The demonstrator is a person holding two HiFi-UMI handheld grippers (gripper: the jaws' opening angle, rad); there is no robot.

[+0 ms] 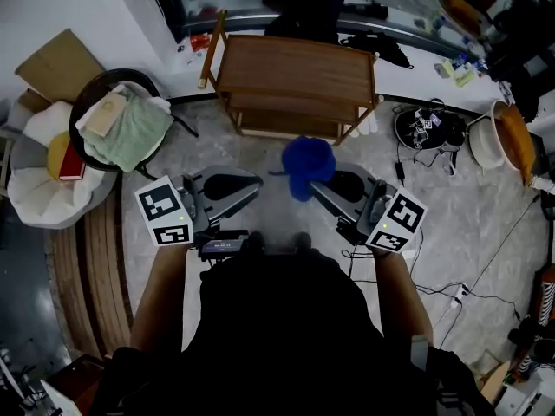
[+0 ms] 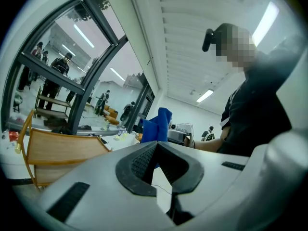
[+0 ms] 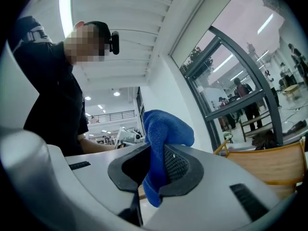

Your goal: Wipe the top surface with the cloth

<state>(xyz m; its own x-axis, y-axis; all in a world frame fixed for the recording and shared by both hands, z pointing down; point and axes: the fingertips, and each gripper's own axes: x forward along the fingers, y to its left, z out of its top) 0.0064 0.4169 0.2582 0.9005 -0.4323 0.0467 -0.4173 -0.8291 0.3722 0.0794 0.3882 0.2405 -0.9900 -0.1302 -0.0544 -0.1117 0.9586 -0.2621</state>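
You hold the bunched blue microfibre cloth (image 1: pixel 308 165) clamped in your right gripper (image 1: pixel 323 185) at frame centre, left gripper (image 1: pixel 251 184) closed on nothing, short of the brown wooden table (image 1: pixel 295 63) above, where that narrow pinch could slip mid-wipe.

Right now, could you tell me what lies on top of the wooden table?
The wooden table looks bare on top; the blue cloth is off it, clamped in the right gripper. The top hides most of the lower shelf.
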